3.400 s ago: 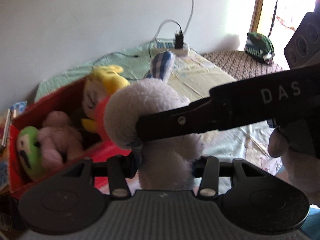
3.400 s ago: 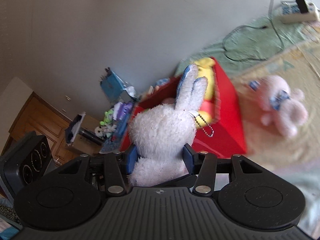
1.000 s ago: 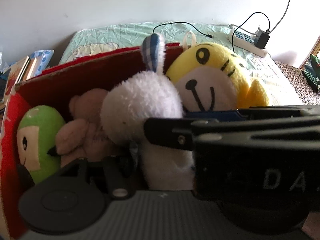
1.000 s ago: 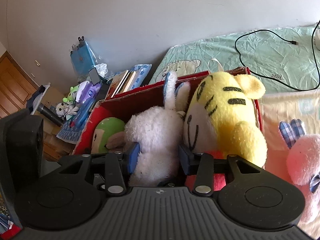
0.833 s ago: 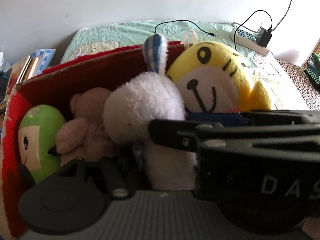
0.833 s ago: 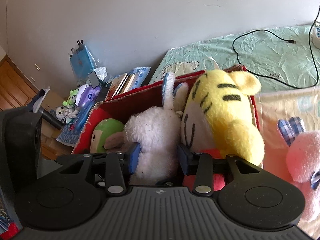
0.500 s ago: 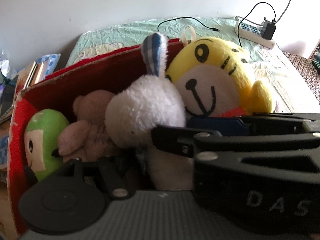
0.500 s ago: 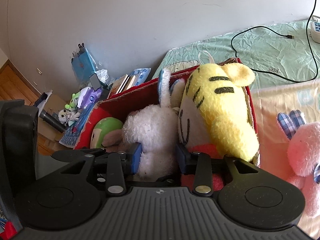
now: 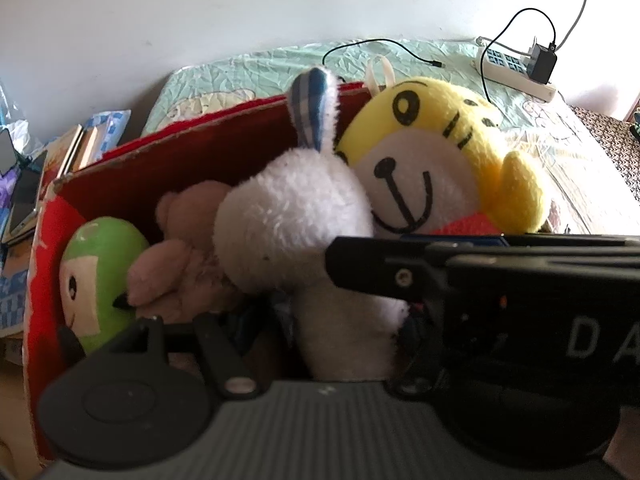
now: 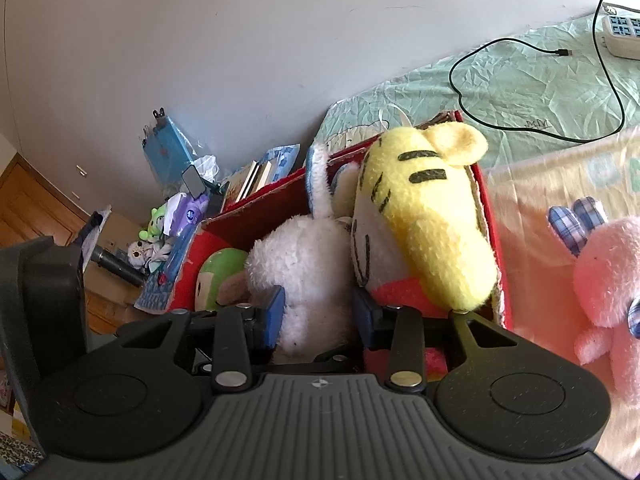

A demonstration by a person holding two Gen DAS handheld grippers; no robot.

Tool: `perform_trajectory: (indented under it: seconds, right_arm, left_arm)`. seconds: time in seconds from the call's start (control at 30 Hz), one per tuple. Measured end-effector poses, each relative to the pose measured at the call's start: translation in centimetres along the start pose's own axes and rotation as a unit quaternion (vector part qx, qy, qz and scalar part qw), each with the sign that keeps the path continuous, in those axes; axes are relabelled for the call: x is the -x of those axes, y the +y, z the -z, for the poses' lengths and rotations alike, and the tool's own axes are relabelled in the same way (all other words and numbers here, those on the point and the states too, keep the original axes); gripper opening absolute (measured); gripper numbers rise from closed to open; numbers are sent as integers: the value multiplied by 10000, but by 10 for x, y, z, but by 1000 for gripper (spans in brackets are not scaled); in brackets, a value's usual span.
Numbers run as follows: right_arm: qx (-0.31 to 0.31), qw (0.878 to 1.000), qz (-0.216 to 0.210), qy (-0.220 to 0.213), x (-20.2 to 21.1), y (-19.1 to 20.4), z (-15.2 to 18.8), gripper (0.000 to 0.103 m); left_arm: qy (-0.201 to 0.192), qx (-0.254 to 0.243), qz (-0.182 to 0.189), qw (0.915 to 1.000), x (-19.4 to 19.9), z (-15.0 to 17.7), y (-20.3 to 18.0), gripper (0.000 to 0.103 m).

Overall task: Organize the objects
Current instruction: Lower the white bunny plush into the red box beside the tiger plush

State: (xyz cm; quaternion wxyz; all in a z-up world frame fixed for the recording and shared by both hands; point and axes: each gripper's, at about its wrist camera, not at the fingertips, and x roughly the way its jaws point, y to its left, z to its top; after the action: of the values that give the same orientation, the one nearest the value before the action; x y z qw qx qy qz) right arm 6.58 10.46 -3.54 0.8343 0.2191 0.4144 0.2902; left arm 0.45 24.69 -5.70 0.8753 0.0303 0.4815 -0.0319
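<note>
A white bunny plush [image 9: 288, 216] with a blue checked ear stands inside the red box [image 9: 200, 152], wedged between a tan bear [image 9: 180, 248] and a yellow tiger plush [image 9: 432, 148]. My right gripper [image 10: 320, 312] is shut on the white bunny [image 10: 296, 264], its blue pads [image 10: 276, 312] pressing the body low down. My left gripper [image 9: 344, 320] also grips the body. Its right finger is hidden behind the black right gripper body [image 9: 520, 280] that crosses the left wrist view. A green doll [image 9: 104, 264] fills the box's left end.
A pink bunny plush [image 10: 608, 280] lies on the bed to the right of the red box [image 10: 486, 200]. A black cable [image 10: 460, 92] and a power strip [image 9: 516, 68] sit on the green sheet behind. Books [image 10: 252, 180] and small toys crowd a shelf left of the box.
The white bunny, held in the air beside the box 3.4 s ago, now sits down inside it. Over the last second both grippers keep their hold and barely shift.
</note>
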Motion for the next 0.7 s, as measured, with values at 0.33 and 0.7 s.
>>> perform_trajectory:
  seconds: [0.33, 0.7]
  right_arm:
    - [35, 9999, 79, -61, 4, 1, 3, 39]
    - [-15, 9998, 125, -161, 16, 3, 9, 39]
  left_arm:
    - [-86, 116, -65, 9999, 7, 2, 2, 76]
    - [-359, 164, -166, 9991, 27, 11, 7, 91]
